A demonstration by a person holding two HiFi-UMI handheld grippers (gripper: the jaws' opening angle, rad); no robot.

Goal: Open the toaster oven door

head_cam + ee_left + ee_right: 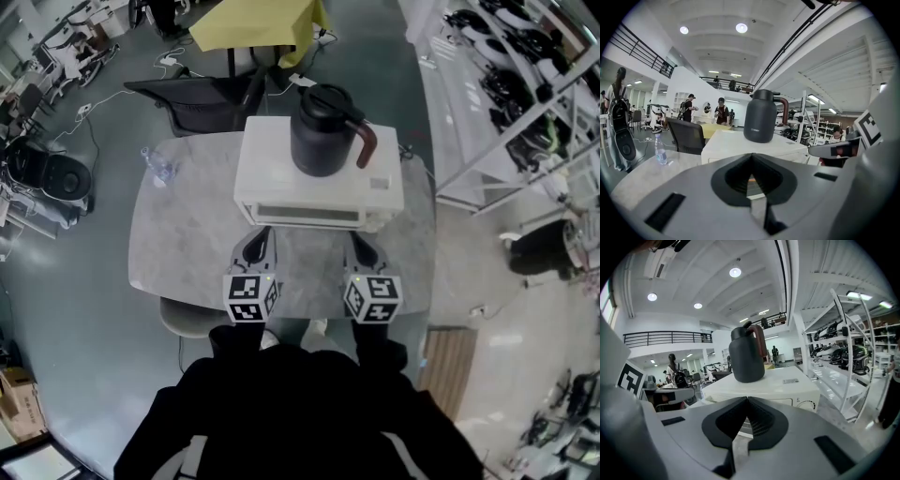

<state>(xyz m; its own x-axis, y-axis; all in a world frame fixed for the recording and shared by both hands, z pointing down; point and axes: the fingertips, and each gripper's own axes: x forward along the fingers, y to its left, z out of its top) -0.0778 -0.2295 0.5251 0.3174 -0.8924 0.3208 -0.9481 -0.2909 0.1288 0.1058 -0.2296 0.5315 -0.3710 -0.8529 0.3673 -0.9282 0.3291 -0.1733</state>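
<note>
Toaster oven [309, 214], white and boxy, sits mid-desk [178, 244] with its door shut and facing you, a dark thermal carafe [323, 131] on its roof. Your left gripper [259, 246] and right gripper [362, 249] hover just before the door, jaws pressed together on nothing, likely lined up for the handle.

The floor [84, 328] is smooth and grey-green. A pale grey stone table [169, 244] with rounded corners stands in the middle. Behind it there are a black office chair [202, 103] and a yellow table [258, 23]. White metal shelves [836, 380] stand at one side. Round lamps [741, 28] shine in the white ceiling, near a black balcony railing [642, 44].
</note>
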